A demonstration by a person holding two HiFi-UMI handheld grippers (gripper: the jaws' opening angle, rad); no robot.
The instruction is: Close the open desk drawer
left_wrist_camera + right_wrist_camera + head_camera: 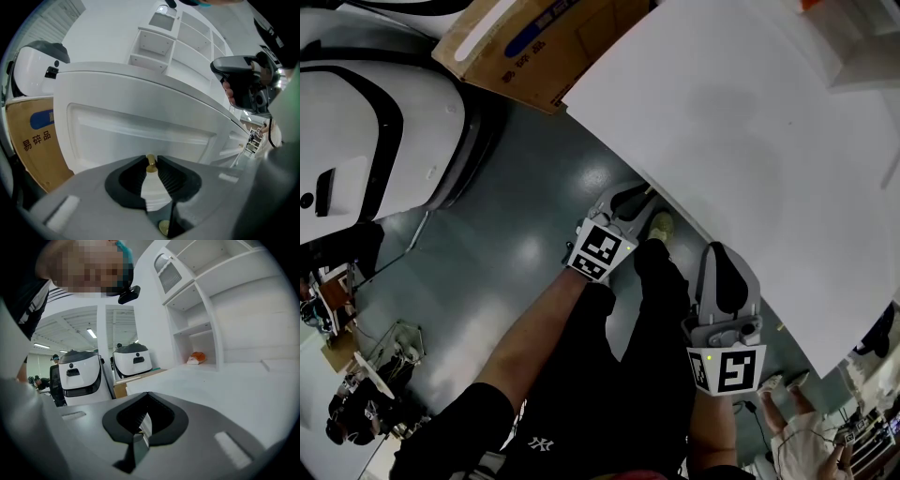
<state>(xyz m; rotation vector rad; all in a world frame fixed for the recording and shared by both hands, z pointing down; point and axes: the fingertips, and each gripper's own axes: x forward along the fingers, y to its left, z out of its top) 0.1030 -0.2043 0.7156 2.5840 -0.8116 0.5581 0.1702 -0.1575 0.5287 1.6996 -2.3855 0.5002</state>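
The white drawer front [136, 124] fills the left gripper view, just under the desk top's edge [140, 77]. Its small brass knob [151, 162] sits between the tips of my left gripper [151, 159], which is shut on it. In the head view the left gripper [639, 195] reaches under the edge of the desk top [750, 131], which hides the drawer. My right gripper [722, 251] hovers at the desk's front edge, jaws shut with nothing in them [147, 395]. It also shows as the right gripper [239, 82] in the left gripper view, off to the right of the drawer.
A cardboard box [534, 47] stands on the floor left of the desk, beside a white robot body [366, 131]. White shelves [201, 310] rise at the desk's back with an orange item [197, 357] in them. My legs and a shoe [661, 227] are below the desk edge. Another drawer knob [241, 146] lies further right.
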